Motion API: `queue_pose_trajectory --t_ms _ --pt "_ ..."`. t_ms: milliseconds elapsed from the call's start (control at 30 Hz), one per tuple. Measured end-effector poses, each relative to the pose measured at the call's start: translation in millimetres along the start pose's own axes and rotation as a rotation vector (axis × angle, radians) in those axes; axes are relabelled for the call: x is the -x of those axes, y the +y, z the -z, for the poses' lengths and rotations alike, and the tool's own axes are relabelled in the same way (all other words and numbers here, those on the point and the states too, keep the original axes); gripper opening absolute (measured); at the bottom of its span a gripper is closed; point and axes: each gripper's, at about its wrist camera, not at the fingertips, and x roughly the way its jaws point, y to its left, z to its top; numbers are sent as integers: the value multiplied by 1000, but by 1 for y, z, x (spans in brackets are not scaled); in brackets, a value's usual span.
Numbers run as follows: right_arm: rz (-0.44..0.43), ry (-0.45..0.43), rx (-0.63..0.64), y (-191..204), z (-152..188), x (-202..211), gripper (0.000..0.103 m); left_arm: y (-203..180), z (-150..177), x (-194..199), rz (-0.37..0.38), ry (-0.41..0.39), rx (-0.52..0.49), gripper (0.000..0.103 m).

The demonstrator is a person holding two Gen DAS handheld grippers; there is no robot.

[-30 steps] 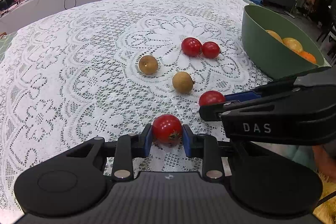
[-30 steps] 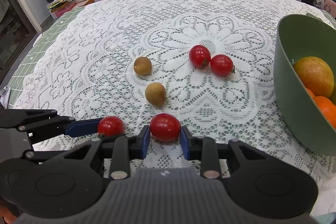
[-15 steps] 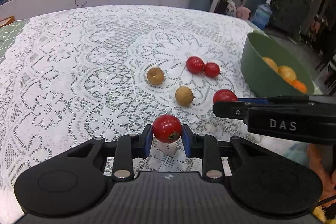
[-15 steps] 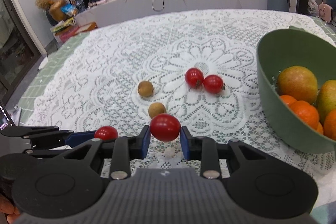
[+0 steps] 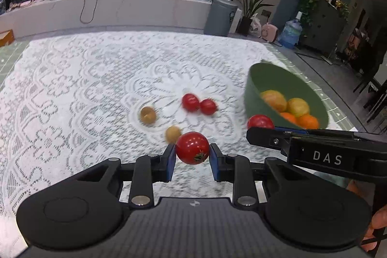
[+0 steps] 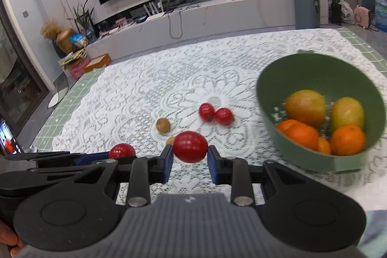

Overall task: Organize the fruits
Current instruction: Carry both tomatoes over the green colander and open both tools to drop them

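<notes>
- Since the earlier frames both grippers have lifted clear of the desk [image 5: 72, 93], each carrying its tomato upward, and the green bowl [image 6: 273, 98] now sits fuller in view, so the pair appears headed its way.
- The left gripper [image 5: 192, 156] pinches a red tomato [image 5: 192, 148] between its blue pads, held by the sides with the stem scar facing near; the squeeze looks light, probably to spare the soft skin.
- The right gripper [image 6: 189, 157] likewise pinches a second tomato [image 6: 190, 146], gripped at its widest part so that it should not slip out.
- The two grippers travel side by side, the right one closer to the bowl at the right of the desk, which suggests it will drop its fruit first.
- The bowl already holds mangoes [image 6: 305, 106] and oranges [image 6: 347, 139], piled toward its near wall, so the far side offers room for small fruit.
- Still lying on the lace cloth [image 6: 135, 98], left of the bowl: two touching tomatoes [image 6: 206, 112] and two brown round fruits [image 5: 148, 114], well apart from the bowl.
- By my judgement, four loose pieces remain after these two are dropped.
</notes>
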Motion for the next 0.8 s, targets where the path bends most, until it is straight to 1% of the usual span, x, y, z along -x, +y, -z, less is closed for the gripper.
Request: queue_pose_trajectory --t_ms 167,300,400,567,800 --pt "28 -14 -27 -17 -5 23 27 -18 -10 4 26 -8 -5 33" --pt "37 -16 -28 -31 -10 37 27 -35 -19 2 51 0 -10 33" --pt "55 -17 -13 -41 -13 45 27 -49 -24 -2 70 7 -26 33" --pt "109 -20 33 -59 -21 56 27 -74 -34 -11 93 9 -65 33" --pt "180 -10 86 -80 -30 58 27 -100 -48 -31 118 28 -117 33"
